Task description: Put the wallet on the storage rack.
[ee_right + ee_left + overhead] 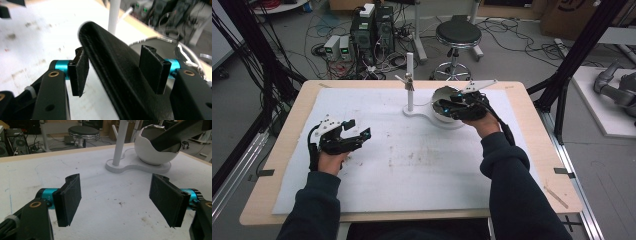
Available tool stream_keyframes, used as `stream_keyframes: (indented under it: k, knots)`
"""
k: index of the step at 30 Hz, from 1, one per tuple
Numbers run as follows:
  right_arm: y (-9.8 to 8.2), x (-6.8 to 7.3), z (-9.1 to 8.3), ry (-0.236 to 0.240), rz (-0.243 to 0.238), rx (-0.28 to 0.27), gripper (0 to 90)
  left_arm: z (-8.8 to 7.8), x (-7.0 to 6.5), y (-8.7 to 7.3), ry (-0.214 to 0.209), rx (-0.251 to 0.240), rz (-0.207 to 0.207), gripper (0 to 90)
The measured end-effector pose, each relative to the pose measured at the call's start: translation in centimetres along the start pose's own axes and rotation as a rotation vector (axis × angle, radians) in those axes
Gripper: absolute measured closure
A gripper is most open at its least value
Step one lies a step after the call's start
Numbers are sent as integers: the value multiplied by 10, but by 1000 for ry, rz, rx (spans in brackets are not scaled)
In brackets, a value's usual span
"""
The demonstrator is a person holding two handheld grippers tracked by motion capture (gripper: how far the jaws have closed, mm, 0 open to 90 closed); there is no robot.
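Right gripper view: we are seeing our right gripper [113,72] standing apart around a black strap [117,72], centre frame, over the white bowl [160,41], seemingly to drop it in. Left gripper [117,200] is waiting wide, empty.

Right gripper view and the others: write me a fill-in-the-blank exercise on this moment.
1. The ____ strap lies between the jaws of the right tongs.
2. The strap's lower end reaches into the white ____ beside the post.
3. The left tongs are above the white mat with jaws ____.
Missing: black; bowl; open.
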State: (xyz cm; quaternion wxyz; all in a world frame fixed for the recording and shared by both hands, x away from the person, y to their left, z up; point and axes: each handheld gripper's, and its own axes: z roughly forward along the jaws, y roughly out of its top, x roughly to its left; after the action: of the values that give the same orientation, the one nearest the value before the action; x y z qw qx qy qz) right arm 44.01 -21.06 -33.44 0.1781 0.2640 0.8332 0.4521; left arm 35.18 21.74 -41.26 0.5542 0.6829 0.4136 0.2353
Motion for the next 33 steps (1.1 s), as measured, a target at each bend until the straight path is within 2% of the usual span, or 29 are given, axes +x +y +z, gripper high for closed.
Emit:
stream_keyframes:
  k: [3, 9, 10, 11, 12, 15, 18, 21, 23, 24, 28, 33]
  knots:
    - [-6, 0, -3, 9, -23, 0, 436, 1, -1, 0, -3, 3, 0, 257]
    - [-13, 0, -3, 31, 3, -35, 418, 1, 0, 0, -2, 9, -2, 259]
    - [-13, 0, -3, 47, 19, -39, 400, 0, 0, 0, -4, 7, -2, 259]
    - [-14, -2, -3, 75, 20, -52, 387, 0, 0, 0, -4, 7, -4, 259]
    - [-14, -2, -2, 83, 21, -53, 379, 1, 0, 0, -3, 7, -6, 259]
    - [-14, -2, -2, 92, 36, -46, 377, 2, 0, -1, -5, 11, -8, 259]
    - [-15, -3, -1, 100, 32, -52, 362, 1, 0, -1, -7, 9, -6, 260]
    - [-17, -3, 4, 167, 28, -25, 323, 1, 0, -1, -5, 11, -7, 261]
    - [-18, 0, 7, 175, 8, -2, 328, 2, 0, -1, -8, 13, -9, 261]
    - [-16, 2, 8, 169, 14, -10, 347, 2, 0, -1, -8, 14, -8, 261]
    - [-10, 8, 8, 127, -11, -70, 461, 2, 0, -1, -8, 13, -9, 262]
    - [-5, 18, 15, 129, -41, -63, 569, 2, 0, -1, -9, 12, -11, 261]
